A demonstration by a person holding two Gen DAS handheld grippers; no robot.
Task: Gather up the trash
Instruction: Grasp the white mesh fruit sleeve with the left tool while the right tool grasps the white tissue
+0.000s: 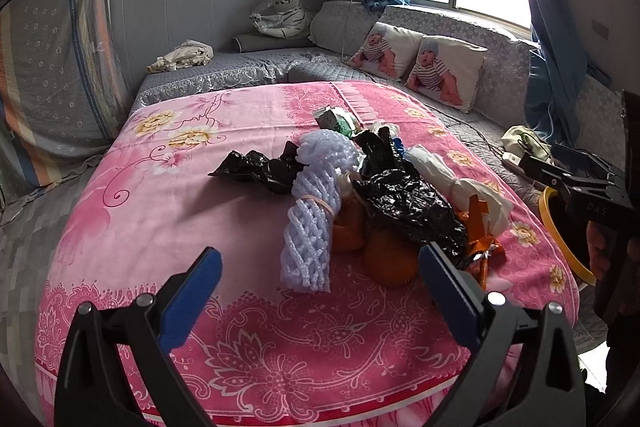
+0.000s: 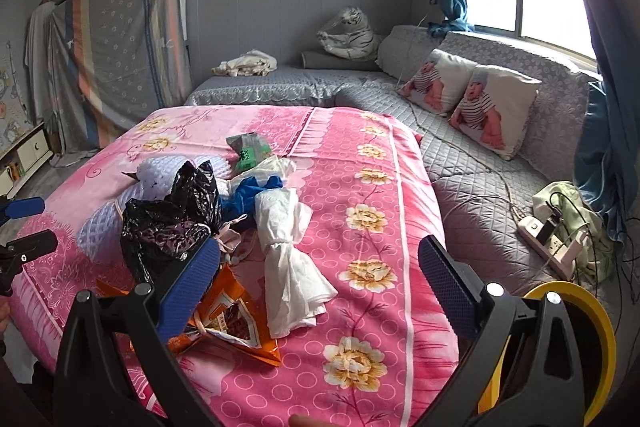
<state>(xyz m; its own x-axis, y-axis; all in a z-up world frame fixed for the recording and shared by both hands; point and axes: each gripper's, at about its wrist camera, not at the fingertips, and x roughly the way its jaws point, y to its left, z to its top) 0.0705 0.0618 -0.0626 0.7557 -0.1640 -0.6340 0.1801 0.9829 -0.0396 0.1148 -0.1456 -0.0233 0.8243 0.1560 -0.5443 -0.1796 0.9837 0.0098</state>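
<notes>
I hold both tools above a pink floral blanket [image 1: 168,211] where the trash sits heaped. My left gripper [image 1: 320,267] is spread wide and empty, its blue pads framing an orange fruit [image 1: 386,259]; a second fruit behind it is mostly buried under a crinkled black plastic bag [image 1: 408,203] and white foam netting [image 1: 310,227]. My right gripper [image 2: 320,259] is likewise released, gripping nothing, one pad hiding part of a torn orange snack wrapper [image 2: 236,323]. Only the right view shows plainly the twisted white tissue bundle [image 2: 288,251], the blue scrap [image 2: 248,191] and the green packet [image 2: 248,151], whose print is too small to read. A yellow-rimmed bin [image 2: 592,311] stands off the blanket's right edge, cut off in both views. A power strip [image 2: 548,239] lies on the grey quilted sofa [image 2: 480,187].
</notes>
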